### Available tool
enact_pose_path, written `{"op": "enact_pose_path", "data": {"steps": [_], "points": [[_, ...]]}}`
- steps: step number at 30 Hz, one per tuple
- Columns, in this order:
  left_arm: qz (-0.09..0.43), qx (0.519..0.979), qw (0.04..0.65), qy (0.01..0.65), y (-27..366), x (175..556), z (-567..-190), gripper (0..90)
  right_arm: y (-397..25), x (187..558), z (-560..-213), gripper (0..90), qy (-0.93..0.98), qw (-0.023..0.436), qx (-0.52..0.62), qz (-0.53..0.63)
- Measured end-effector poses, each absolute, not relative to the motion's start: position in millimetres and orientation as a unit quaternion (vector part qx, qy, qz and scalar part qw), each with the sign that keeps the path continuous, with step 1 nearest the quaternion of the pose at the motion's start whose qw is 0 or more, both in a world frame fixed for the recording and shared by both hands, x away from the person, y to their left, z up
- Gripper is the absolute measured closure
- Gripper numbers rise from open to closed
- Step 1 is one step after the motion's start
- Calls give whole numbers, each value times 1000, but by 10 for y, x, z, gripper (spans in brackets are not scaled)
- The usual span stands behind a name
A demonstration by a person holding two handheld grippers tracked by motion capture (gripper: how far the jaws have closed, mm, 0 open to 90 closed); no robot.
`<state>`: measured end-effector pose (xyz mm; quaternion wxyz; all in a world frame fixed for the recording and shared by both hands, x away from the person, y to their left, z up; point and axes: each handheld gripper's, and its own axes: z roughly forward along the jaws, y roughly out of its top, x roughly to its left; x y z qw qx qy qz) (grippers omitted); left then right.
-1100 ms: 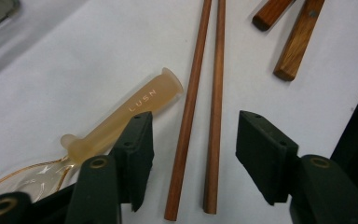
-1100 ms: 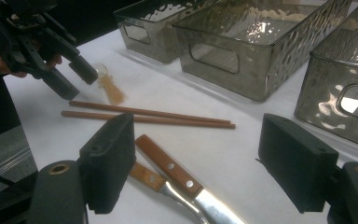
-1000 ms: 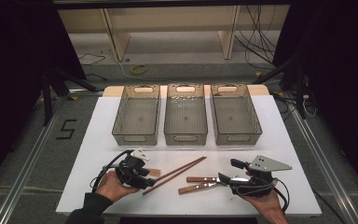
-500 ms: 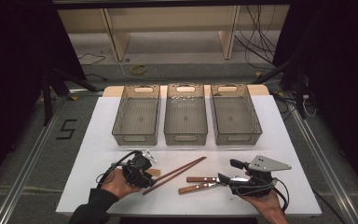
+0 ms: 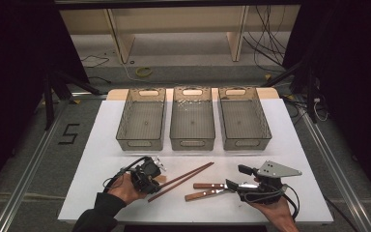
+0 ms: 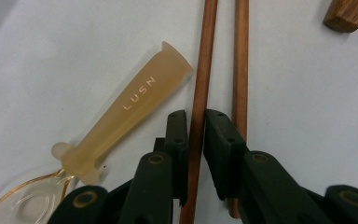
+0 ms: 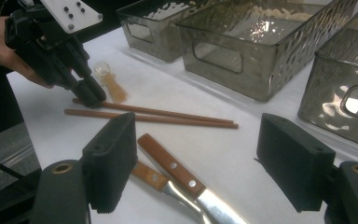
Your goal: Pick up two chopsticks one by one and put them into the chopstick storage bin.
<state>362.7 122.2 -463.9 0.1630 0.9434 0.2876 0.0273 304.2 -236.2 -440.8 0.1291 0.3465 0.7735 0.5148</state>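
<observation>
White matte tabletop, left fingers clenched round slim wooden chopstick; right fingers spread apart.

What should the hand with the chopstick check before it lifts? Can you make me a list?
1. Left gripper around just one chopstick: ok, jaws sit either side of it.
2. Jaws squeezed fully tight on it: cannot tell.
3. Second chopstick outside the jaws: ok, but lying very close.
4. Plastic spoon out of the way: ok, beside the jaws, not between them.
5. Right gripper clear: ok, open and over the knives, apart from the chopsticks.
6. Bins ready: ok, all three look empty.
</observation>
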Motion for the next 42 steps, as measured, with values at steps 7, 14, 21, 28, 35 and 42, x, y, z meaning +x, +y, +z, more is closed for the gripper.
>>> {"op": "enact_pose_path", "data": {"steps": [7, 14, 21, 28, 35, 42], "points": [[29, 947, 160, 278, 1202, 3620, -4638, 828, -2354, 3041, -4408, 298, 775, 128, 346, 514], [28, 948, 165, 271, 1220, 3619, -4636, 836, -2359, 3044, -4407, 300, 774, 128, 346, 514], [25, 947, 177, 266, 1236, 3606, -4605, 837, -2370, 3042, -4404, 300, 773, 128, 347, 515], [18, 940, 215, 265, 1340, 3590, -4433, 836, -2368, 3039, -4401, 300, 773, 128, 346, 516], [24, 907, 303, 293, 1479, 3605, -4241, 836, -2379, 3032, -4391, 298, 768, 134, 345, 522], [39, 876, 354, 324, 1629, 3667, -4169, 836, -2381, 3027, -4387, 298, 765, 137, 344, 526]]}}
